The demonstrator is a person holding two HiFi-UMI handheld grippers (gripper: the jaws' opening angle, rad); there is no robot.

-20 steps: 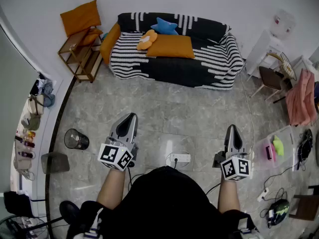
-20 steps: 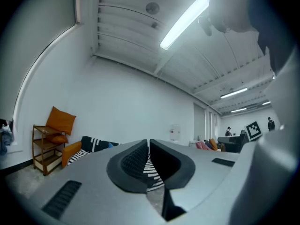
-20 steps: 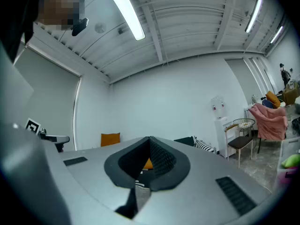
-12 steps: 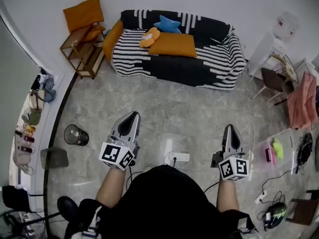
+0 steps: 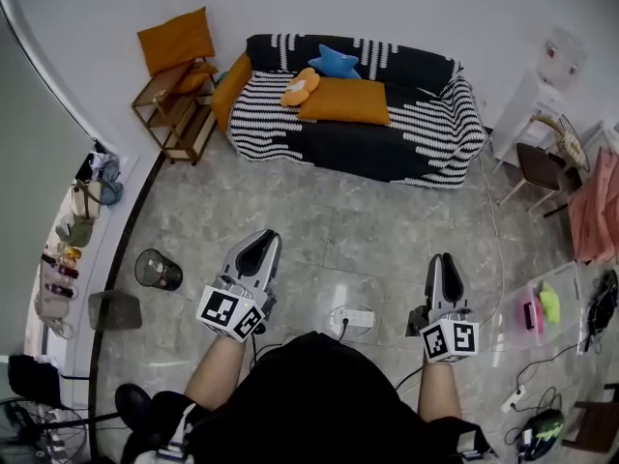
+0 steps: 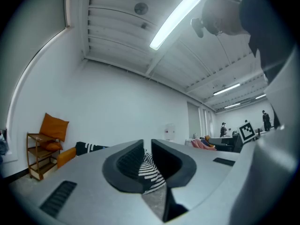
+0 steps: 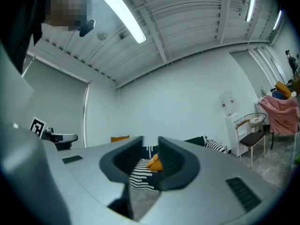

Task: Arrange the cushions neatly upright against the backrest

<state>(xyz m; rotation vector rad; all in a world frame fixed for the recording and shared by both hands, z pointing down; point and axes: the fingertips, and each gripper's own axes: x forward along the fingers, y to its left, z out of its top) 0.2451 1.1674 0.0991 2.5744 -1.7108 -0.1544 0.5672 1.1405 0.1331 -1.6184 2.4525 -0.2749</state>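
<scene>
Since the earlier frames the room has slid a little to the right in the head view and both grippers sit slightly lower in it, so we judge that we have turned a touch while facing the sofa; nothing on it has shifted. Nearest to us, the left gripper (image 5: 259,247) and the right gripper (image 5: 444,264) are carried level before our waist, forearms bent and roughly parallel, noses aimed at the sofa. We take this for a carrying pose, since no cushion is within reach. Each has its jaws drawn together on nothing, and past them we see only the distant striped cover. Between the two a power strip (image 5: 353,315) lies on the floor, and a waste bin (image 5: 158,271) stands off to the left. Well beyond, the sofa (image 5: 416,133) carries the work: a large orange cushion (image 5: 345,101) lies flat on the seat, a flower-shaped cushion (image 5: 301,87) touches its left end, a blue star cushion (image 5: 337,63) leans at the backrest (image 5: 411,61), and another orange cushion (image 5: 232,80) is propped at the left armrest. Farthest left, a spare orange cushion (image 5: 176,39) leans on the wall atop a wooden shelf (image 5: 166,87). We judge the arranging not yet begun.
</scene>
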